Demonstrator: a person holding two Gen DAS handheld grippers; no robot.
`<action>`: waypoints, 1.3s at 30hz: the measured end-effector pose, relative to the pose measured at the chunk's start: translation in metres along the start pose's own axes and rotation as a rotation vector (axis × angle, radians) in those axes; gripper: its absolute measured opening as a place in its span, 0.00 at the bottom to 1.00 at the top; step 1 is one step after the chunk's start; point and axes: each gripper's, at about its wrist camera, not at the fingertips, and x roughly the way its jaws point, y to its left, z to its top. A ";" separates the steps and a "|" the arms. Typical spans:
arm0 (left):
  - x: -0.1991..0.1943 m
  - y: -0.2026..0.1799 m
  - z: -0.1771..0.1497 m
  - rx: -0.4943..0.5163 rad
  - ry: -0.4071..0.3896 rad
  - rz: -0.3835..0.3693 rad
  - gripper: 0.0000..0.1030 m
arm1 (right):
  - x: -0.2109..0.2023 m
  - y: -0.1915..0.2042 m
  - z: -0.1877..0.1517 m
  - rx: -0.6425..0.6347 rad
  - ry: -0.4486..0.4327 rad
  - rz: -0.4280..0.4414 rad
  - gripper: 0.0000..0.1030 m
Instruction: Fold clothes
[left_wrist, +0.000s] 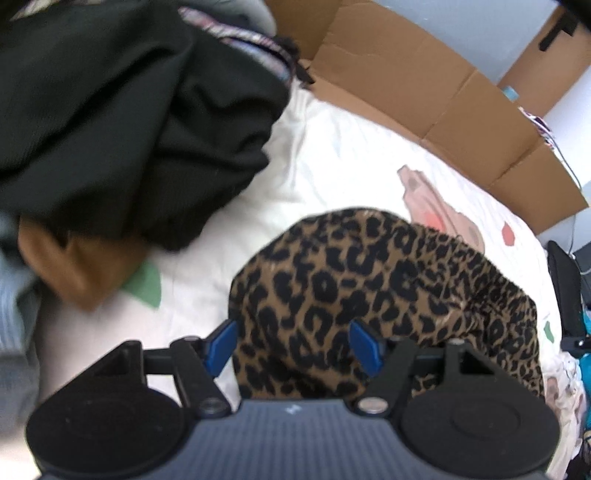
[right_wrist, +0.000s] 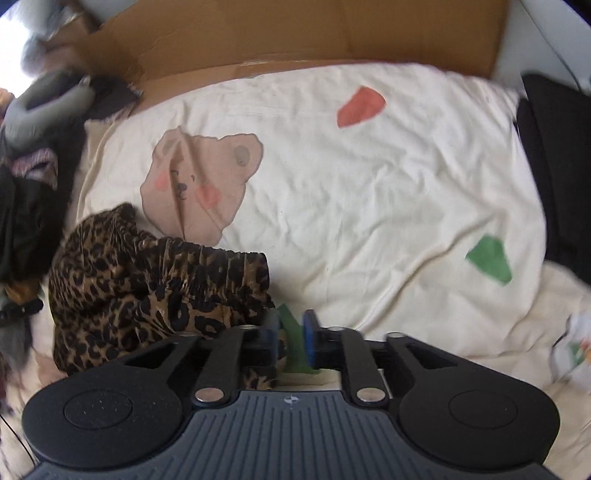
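Note:
A leopard-print garment (left_wrist: 369, 288) lies bunched on the cream bed sheet (left_wrist: 332, 158). My left gripper (left_wrist: 293, 345) hovers just over its near part, open wide, with the cloth showing between the blue pads (left_wrist: 365, 347) and nothing pinched. In the right wrist view the same garment (right_wrist: 147, 280) sits at the lower left, its gathered waistband facing right. My right gripper (right_wrist: 291, 336) is at the garment's right edge, with its left finger against the cloth. Its jaws stand only a narrow gap apart, and a green patch of the sheet shows through that gap.
A heap of black clothing (left_wrist: 122, 122) with a tan piece (left_wrist: 77, 269) fills the left. Flattened cardboard (left_wrist: 424, 81) lines the far edge of the bed. The sheet (right_wrist: 369, 192) carries a bear print (right_wrist: 199, 184). A black object (right_wrist: 557, 166) lies along the right edge.

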 end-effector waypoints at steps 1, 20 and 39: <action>0.000 -0.001 0.004 0.013 -0.002 -0.005 0.68 | 0.002 -0.001 -0.004 0.015 -0.006 0.006 0.41; 0.045 -0.061 0.089 0.287 0.051 -0.006 0.61 | 0.033 -0.009 -0.055 0.168 -0.091 0.022 0.41; 0.138 -0.098 0.091 0.523 0.228 0.028 0.60 | 0.084 -0.001 -0.036 0.092 -0.049 0.141 0.41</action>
